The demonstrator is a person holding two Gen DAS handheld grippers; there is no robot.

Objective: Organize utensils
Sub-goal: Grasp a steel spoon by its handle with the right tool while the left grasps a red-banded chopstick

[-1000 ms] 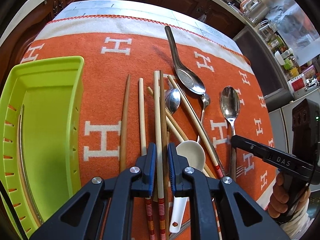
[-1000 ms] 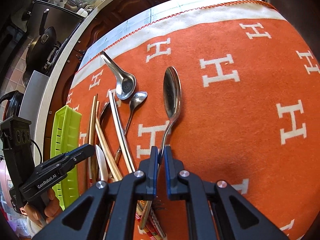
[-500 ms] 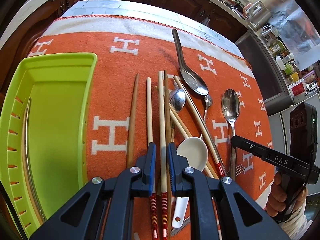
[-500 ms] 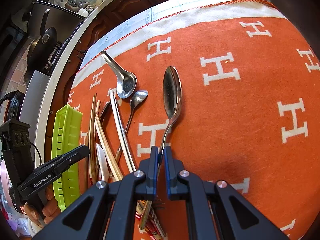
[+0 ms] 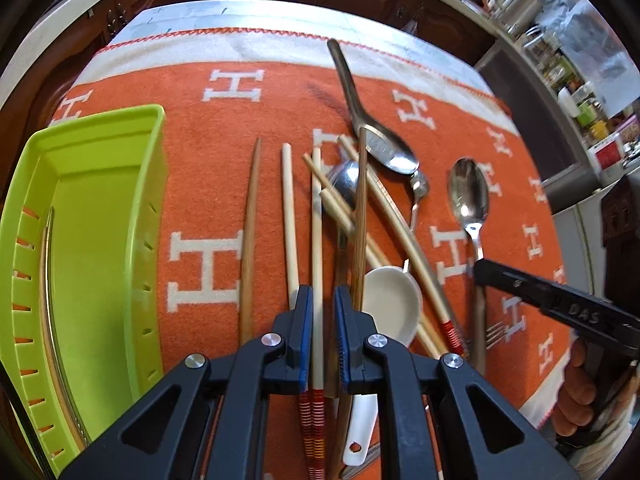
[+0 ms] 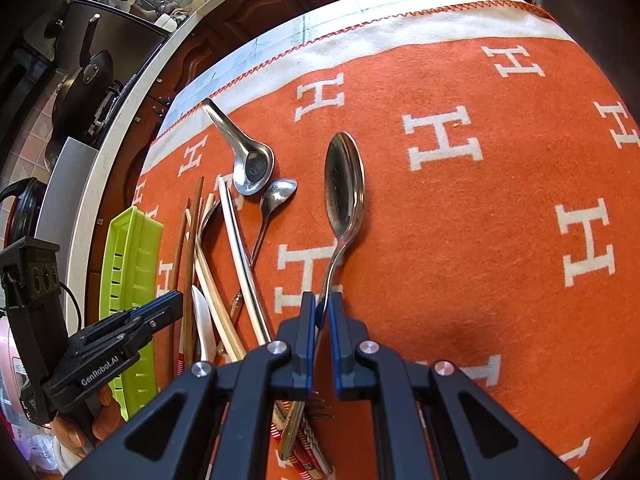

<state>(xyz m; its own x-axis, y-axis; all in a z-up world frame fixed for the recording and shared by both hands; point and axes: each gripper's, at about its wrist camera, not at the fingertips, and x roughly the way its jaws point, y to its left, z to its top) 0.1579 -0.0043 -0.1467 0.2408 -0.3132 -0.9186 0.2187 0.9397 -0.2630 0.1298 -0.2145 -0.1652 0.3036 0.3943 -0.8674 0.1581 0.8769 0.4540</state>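
Several chopsticks and spoons lie in a pile on an orange cloth. My left gripper (image 5: 319, 294) has its jaws narrowly around a pale chopstick (image 5: 317, 232) with a red-banded end; a dark brown chopstick (image 5: 361, 208) now tilts up beside the right pad. A lime-green tray (image 5: 100, 216) stands to the left with one chopstick inside. My right gripper (image 6: 322, 300) is shut on the handle of a large steel spoon (image 6: 344, 184), whose bowl rests on the cloth ahead. A white ceramic spoon (image 5: 390, 304) lies under the pile.
A steel soup spoon (image 6: 250, 160) and a small teaspoon (image 6: 276, 200) lie left of the large spoon. A fork (image 5: 494, 330) shows under the pile. The cloth's white far edge (image 5: 240, 46) borders a counter. The green tray (image 6: 128, 280) sits at the table's left edge.
My left gripper has shifted slightly; the dark brown chopstick has lifted and tilted across the pile. The right gripper and its spoon have stayed still.
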